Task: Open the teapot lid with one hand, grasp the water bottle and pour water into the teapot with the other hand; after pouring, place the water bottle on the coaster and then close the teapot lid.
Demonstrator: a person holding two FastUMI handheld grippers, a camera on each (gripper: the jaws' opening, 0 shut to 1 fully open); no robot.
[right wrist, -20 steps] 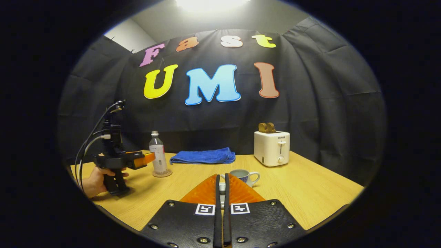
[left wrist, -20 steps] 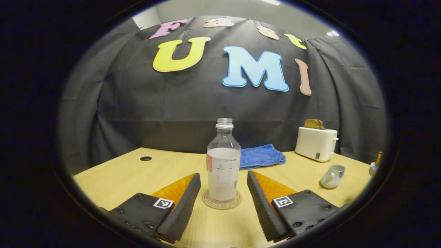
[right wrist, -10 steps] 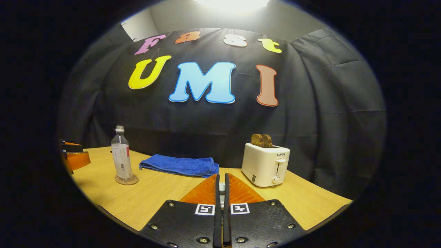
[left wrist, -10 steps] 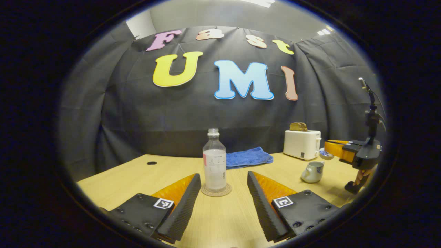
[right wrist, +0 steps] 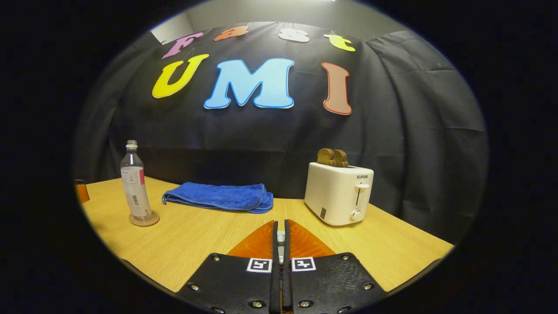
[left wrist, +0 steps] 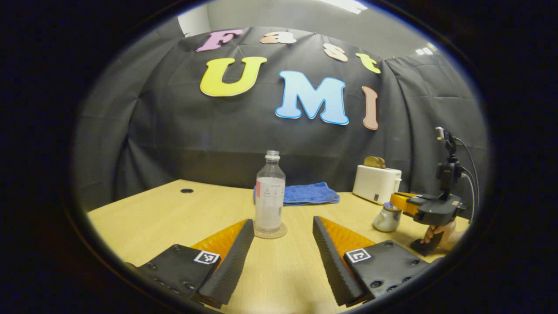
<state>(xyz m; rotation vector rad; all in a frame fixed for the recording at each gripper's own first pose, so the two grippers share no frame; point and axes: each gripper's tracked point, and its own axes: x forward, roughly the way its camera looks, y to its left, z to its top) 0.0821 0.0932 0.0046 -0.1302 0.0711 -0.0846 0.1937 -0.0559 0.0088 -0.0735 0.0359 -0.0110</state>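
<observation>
A clear water bottle (left wrist: 270, 196) (right wrist: 134, 183), part full and uncapped, stands upright on a round coaster (left wrist: 270, 233) (right wrist: 144, 219). My left gripper (left wrist: 282, 222) is open just short of it, its fingers either side of the coaster and apart from the bottle. At the right of the left gripper view, the white teapot (left wrist: 385, 220) has its blue-patterned lid (left wrist: 389, 206) resting on top. My right gripper (left wrist: 396, 201) (right wrist: 281, 223), held by a hand (left wrist: 436, 230), is shut on that lid. A small white piece of the lid (right wrist: 281, 237) shows between its fingers, and the teapot lies hidden under them.
A folded blue towel (left wrist: 305, 194) (right wrist: 218, 197) lies at the back of the wooden table (right wrist: 192, 244). A white toaster (left wrist: 375, 183) (right wrist: 338, 196) with bread in it stands at the back right. A cable hole (left wrist: 186, 190) is at the far left.
My left gripper has drawn back from the bottle, which stays on the coaster. My right gripper has come down with the lid onto the teapot.
</observation>
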